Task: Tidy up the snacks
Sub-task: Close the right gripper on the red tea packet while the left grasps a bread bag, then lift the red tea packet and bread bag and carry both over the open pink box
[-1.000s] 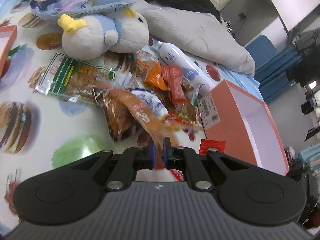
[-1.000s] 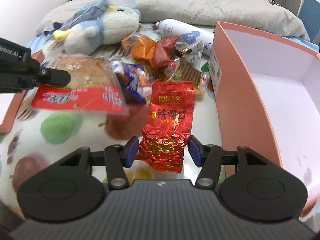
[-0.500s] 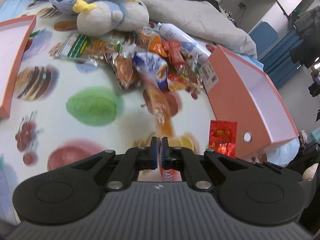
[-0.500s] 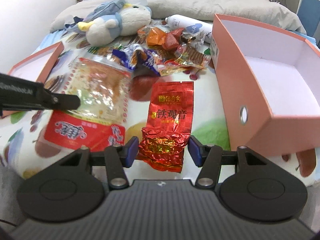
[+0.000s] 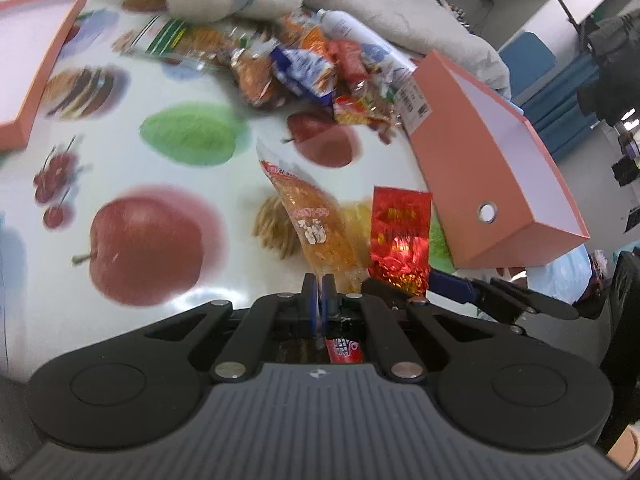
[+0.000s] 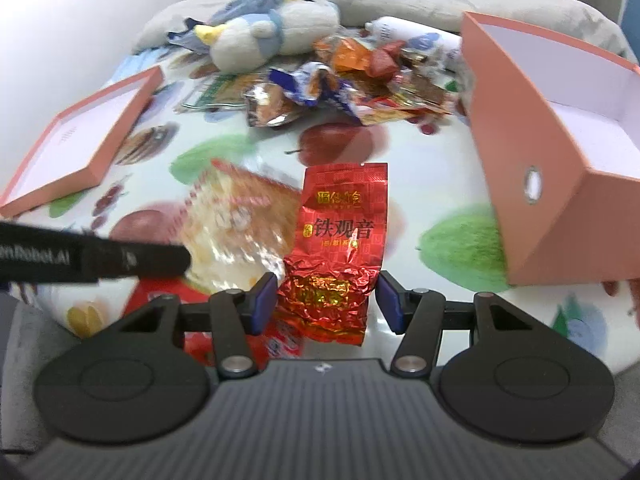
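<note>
My left gripper (image 5: 319, 294) is shut on a clear bread packet (image 5: 316, 224) with red print; it also shows blurred in the right wrist view (image 6: 236, 224), held above the fruit-print cloth. My right gripper (image 6: 326, 300) holds a red foil tea packet (image 6: 338, 240) between its blue pads (image 6: 264, 300), which touch its sides; the packet also shows in the left wrist view (image 5: 400, 236). A pile of snacks (image 6: 352, 80) lies at the far end. An open orange box (image 6: 560, 128) stands on the right.
An orange box lid (image 6: 76, 140) lies at the left. A plush bird (image 6: 272, 32) and a white bottle (image 5: 360, 40) sit behind the snack pile. A grey blanket (image 6: 440, 4) runs along the back. The cloth (image 5: 160, 168) has fruit prints.
Both grippers have pulled back toward the near edge of the bed, away from the snack pile. The left one carried the bread packet along; the right one kept the tea packet.
</note>
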Demonstrator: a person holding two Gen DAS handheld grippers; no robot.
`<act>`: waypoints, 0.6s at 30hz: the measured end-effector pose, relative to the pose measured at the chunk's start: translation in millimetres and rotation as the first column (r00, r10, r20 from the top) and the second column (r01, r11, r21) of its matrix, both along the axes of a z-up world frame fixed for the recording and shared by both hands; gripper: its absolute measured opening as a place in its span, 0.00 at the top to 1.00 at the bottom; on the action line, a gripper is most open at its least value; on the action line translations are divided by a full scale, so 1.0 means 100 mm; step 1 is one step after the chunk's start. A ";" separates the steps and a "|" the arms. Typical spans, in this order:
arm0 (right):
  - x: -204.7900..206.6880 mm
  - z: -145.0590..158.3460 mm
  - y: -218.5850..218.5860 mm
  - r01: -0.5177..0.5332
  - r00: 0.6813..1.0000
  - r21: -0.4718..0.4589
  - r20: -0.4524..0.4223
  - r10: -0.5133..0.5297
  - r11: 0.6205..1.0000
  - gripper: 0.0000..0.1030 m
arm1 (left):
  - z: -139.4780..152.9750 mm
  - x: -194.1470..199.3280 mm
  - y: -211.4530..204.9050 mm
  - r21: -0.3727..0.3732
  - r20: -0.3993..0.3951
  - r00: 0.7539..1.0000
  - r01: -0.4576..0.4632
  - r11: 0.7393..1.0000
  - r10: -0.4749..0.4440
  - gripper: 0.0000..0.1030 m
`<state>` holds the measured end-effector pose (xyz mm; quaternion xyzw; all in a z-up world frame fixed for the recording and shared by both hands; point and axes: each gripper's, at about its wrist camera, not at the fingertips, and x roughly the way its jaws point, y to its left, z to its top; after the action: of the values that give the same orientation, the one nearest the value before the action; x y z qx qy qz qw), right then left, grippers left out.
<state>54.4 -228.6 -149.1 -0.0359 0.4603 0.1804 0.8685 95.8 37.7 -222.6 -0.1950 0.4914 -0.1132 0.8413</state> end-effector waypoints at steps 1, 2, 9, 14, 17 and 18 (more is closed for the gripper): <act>-0.01 -0.02 0.02 -0.013 1.000 -0.004 -0.003 0.013 1.000 0.45 | -0.03 -0.01 0.02 -0.004 -0.007 1.000 -0.005 1.000 0.005 0.98; -0.01 -0.07 0.06 -0.028 1.000 -0.013 -0.011 0.028 1.000 0.45 | -0.05 -0.02 0.04 -0.014 -0.013 1.000 -0.008 1.000 0.007 0.98; -0.03 -0.24 0.18 -0.106 0.994 -0.073 -0.027 0.105 0.992 0.45 | -0.23 -0.02 0.08 -0.071 -0.046 0.999 -0.011 0.997 0.008 0.95; -0.02 -0.28 0.14 -0.107 0.994 -0.055 -0.041 0.105 0.993 0.45 | -0.34 0.07 0.11 -0.115 -0.053 0.998 -0.036 0.993 0.030 0.47; -0.02 -0.29 0.15 -0.109 0.993 -0.056 -0.041 0.107 0.992 0.45 | -0.38 0.18 0.11 -0.094 -0.043 0.998 -0.044 0.995 0.040 0.47; -0.02 -0.29 0.15 -0.108 0.994 -0.055 -0.042 0.106 0.993 0.45 | -0.39 0.22 0.11 -0.082 -0.038 0.998 -0.047 0.996 0.044 0.47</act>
<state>52.6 -213.5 -178.6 -0.0818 0.4794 0.2141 0.8471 118.2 48.5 -261.5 -0.2428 0.4968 -0.1105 0.8259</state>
